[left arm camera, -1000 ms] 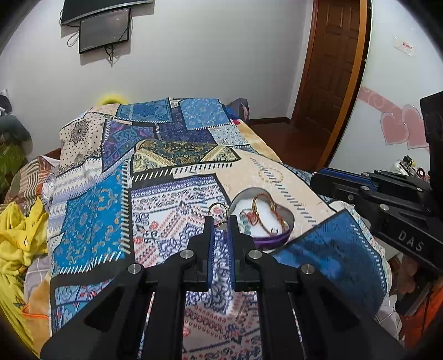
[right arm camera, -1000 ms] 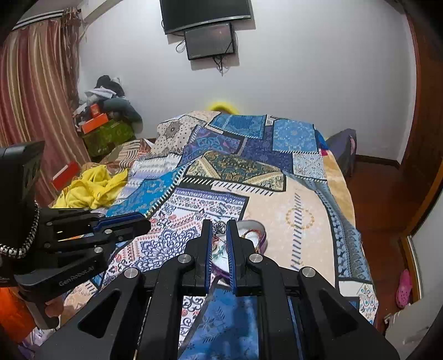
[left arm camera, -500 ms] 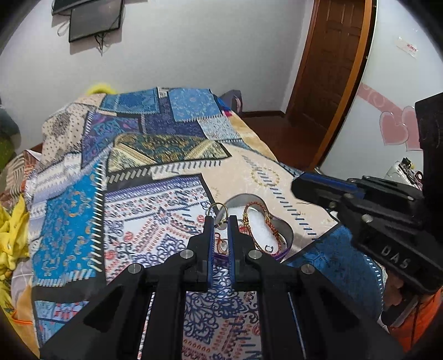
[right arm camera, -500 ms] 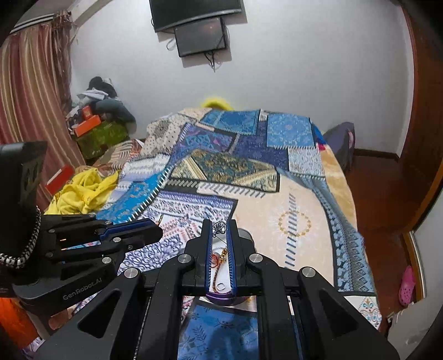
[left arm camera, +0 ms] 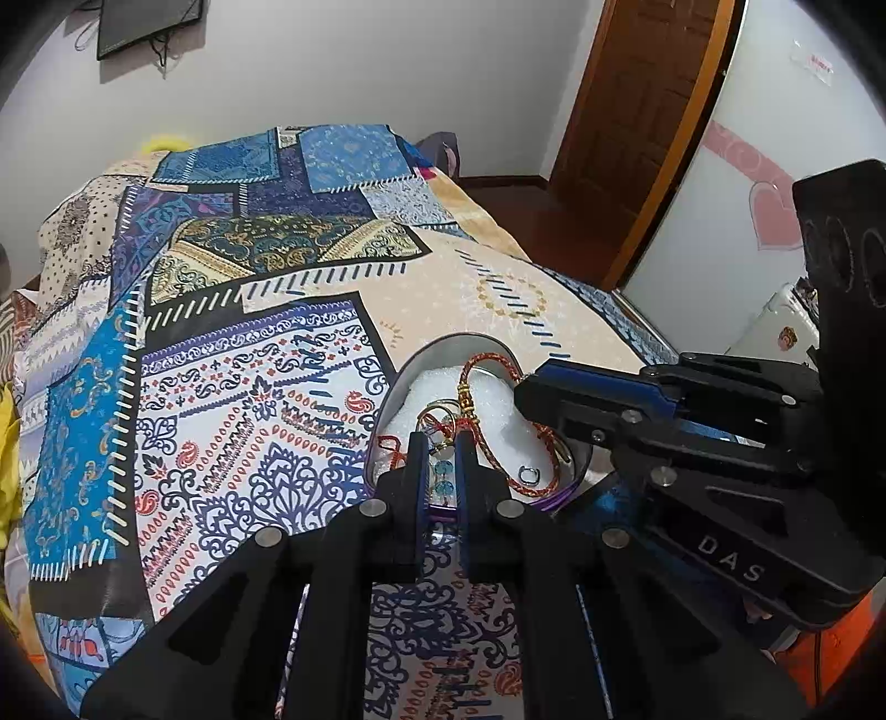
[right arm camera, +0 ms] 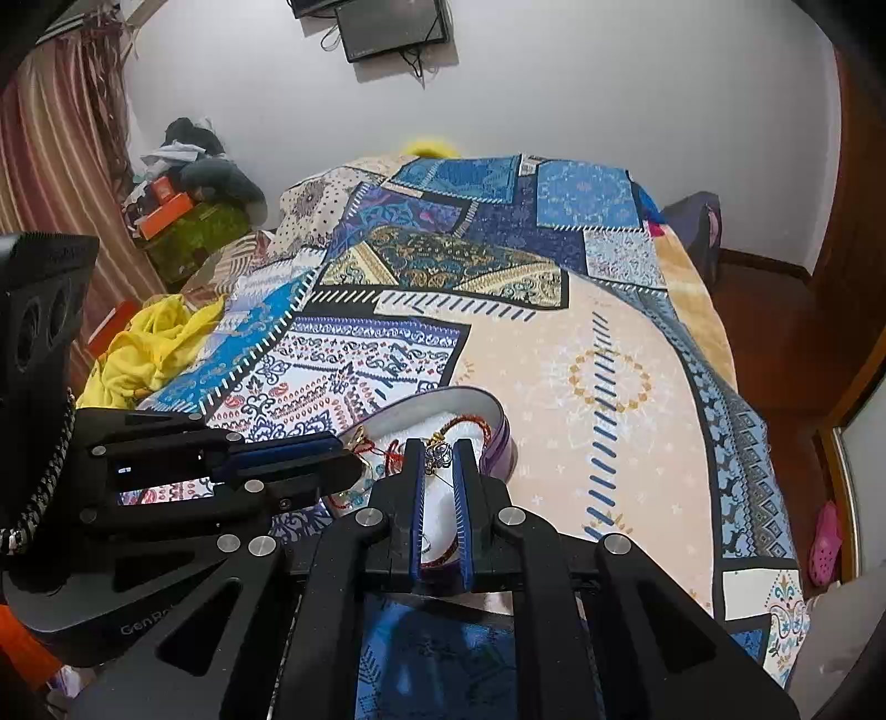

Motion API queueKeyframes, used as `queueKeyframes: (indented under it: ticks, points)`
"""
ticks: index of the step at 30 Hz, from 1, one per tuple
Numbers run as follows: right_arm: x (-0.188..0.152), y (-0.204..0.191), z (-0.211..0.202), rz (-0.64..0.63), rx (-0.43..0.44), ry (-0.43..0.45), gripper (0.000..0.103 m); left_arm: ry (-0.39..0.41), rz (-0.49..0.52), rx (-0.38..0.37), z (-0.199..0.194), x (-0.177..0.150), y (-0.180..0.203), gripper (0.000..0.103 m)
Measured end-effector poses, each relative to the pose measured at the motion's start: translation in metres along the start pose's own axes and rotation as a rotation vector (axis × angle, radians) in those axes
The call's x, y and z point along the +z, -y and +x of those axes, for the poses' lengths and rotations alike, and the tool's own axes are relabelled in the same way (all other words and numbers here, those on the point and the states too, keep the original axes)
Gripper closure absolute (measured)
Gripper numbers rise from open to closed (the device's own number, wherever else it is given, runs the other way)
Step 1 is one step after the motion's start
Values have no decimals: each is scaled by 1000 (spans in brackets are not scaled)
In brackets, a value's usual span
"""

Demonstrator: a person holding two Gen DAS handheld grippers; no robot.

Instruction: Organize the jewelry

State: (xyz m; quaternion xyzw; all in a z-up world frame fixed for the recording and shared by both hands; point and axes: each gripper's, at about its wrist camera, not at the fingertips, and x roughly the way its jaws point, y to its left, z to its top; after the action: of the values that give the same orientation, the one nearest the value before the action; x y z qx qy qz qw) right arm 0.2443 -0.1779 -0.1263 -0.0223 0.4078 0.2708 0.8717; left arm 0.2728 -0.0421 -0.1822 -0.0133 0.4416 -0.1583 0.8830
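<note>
A heart-shaped purple jewelry box point(left arm camera: 470, 346) with white padding lies on the patterned bedspread; it also shows in the right wrist view point(right arm camera: 498, 426). A red and gold braided bracelet point(left arm camera: 487, 443) and a small ring point(left arm camera: 530, 474) lie in it. My left gripper point(left arm camera: 442, 443) is over the box, shut on a gold hoop earring with blue beads point(left arm camera: 443, 421). My right gripper point(right arm camera: 439, 451) is over the box too, shut on a silver filigree earring point(right arm camera: 439, 451). Each gripper shows in the other's view, close alongside point(left arm camera: 554, 390) point(right arm camera: 332, 465).
The bedspread point(left arm camera: 249, 387) covers the whole bed. Yellow cloth point(right arm camera: 149, 349) and piled boxes point(right arm camera: 177, 216) lie at the left of the bed. A wooden door point(left arm camera: 642, 111) stands at the right, and a screen point(right arm camera: 387, 27) hangs on the far wall.
Both grippers have moved forward and down over the heart box with their earrings. The box now sits right under the fingertips.
</note>
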Motion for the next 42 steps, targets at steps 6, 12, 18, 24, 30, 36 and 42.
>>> queueKeyframes:
  ticks: [6,12,18,24,30,36,42]
  points:
    - [-3,-7,-2,-49,-12,-3,94,-15,-28,-10,0,0,-4,96]
    - [2,-9,-9,-55,-33,7,93,6,-17,14,-14,0,0,95]
    - [10,-15,-39,-47,-70,89,73,85,33,77,-53,4,10,82]
    - [21,-23,-96,-23,-115,244,73,258,20,127,-125,9,15,66]
    - [21,-49,-179,-22,-138,466,73,474,13,143,-204,5,33,66]
    - [2,-91,-232,-99,-201,633,61,656,17,160,-266,-14,58,62]
    - [-18,-118,-252,-124,-233,722,50,761,42,187,-297,-46,75,44]
